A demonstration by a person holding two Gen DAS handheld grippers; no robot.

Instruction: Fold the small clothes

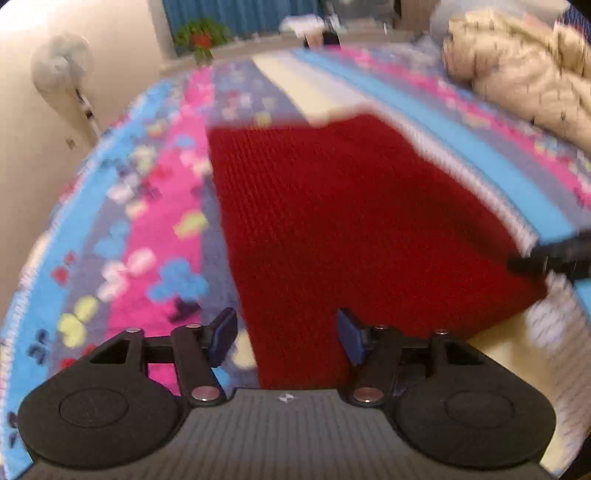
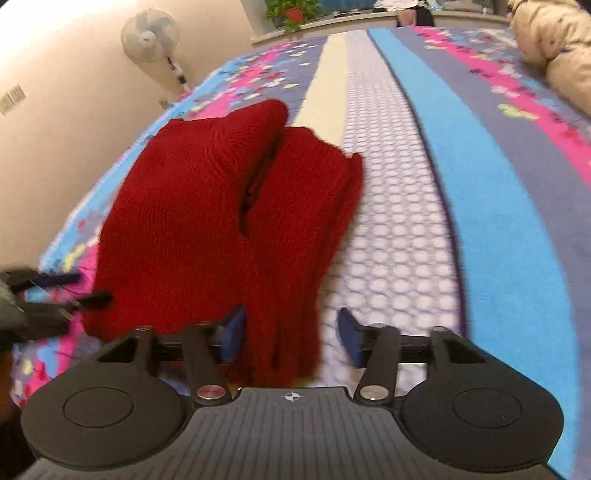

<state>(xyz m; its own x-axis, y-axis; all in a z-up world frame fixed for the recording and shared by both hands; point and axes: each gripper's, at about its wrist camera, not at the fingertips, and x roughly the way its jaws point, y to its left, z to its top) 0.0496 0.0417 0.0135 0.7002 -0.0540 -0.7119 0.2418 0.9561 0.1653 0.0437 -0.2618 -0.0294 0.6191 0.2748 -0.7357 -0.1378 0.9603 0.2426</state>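
- Fingers of left gripper [image 1: 287, 338] spread wide, blue pads [image 1: 222, 338] apart, nothing between them; near edge of red knit garment [image 1: 343, 229] lies under the gap.
- Right gripper [image 2: 290, 338] fingers also spread, not clamped; narrow near end of the red knit runs between the pads [image 2: 233, 338], closer to the left one, contact not clear.
- Writing: none readable; only a small round crosshair mark [image 2: 291, 397] on each gripper body.
- Garment lies on patterned bedspread [image 1: 159, 206], butterfly stripes in pink, blue, purple.
- Left wrist view: garment looks like one flat red panel; right gripper's dark tip [image 1: 550, 256] at its right corner, touching or just beside, blurred.
- Right wrist view: garment shows as two raised folded lobes with a slit between; left gripper's tips seen at frame left by the garment's left edge.
- Right view only: white dotted stripe [image 2: 391, 221], wall plate [image 2: 12, 99] at far left.
- Both views: standing fan [image 2: 151, 35], potted plant [image 1: 201, 37] on sill, beige quilted coat [image 1: 524, 66] on bed's far right.
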